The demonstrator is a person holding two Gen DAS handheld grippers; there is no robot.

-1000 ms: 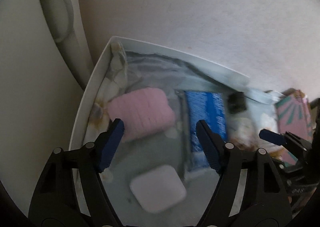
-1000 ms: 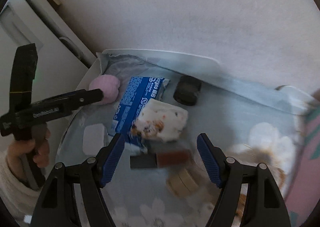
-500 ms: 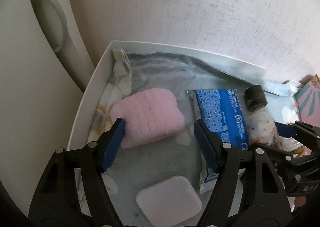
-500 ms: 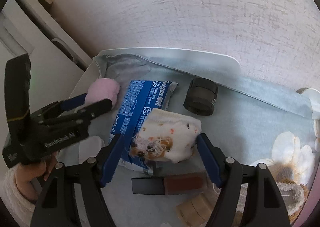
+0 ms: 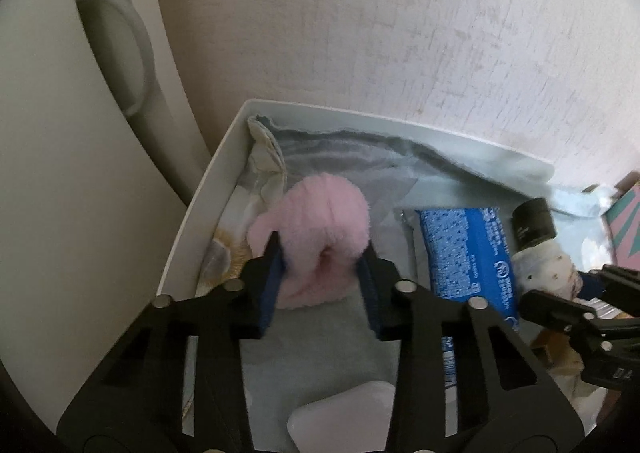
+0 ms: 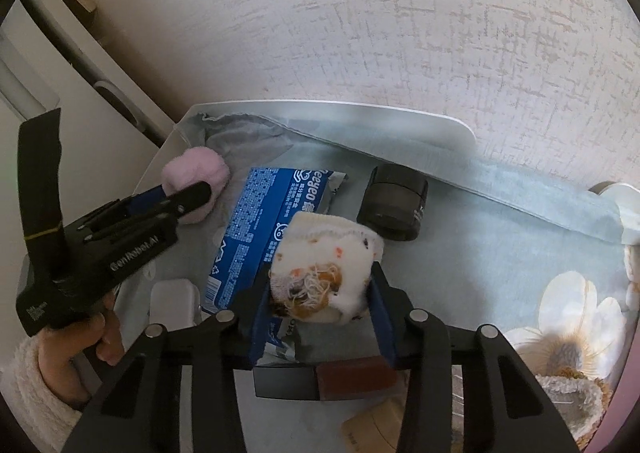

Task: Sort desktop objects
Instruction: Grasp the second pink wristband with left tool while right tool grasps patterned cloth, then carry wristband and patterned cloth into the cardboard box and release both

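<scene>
Where readable, blue packet (image 6: 260, 237) "eeyeo", left gripper (image 6: 168, 199) "GenRobot.AI"

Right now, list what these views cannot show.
- White case: left wrist view, cut by the bottom edge and the left gripper.
- Wooden pieces: right wrist view, behind the right gripper; kind unclear.
- Blue packet print: too small to read; sock bundle covers part.

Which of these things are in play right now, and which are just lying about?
In play:
- pink fluffy roll, pinched by the left gripper
- white patterned sock, pinched by the right gripper

Lying about:
- blue packet
- dark jar
- white case
</scene>
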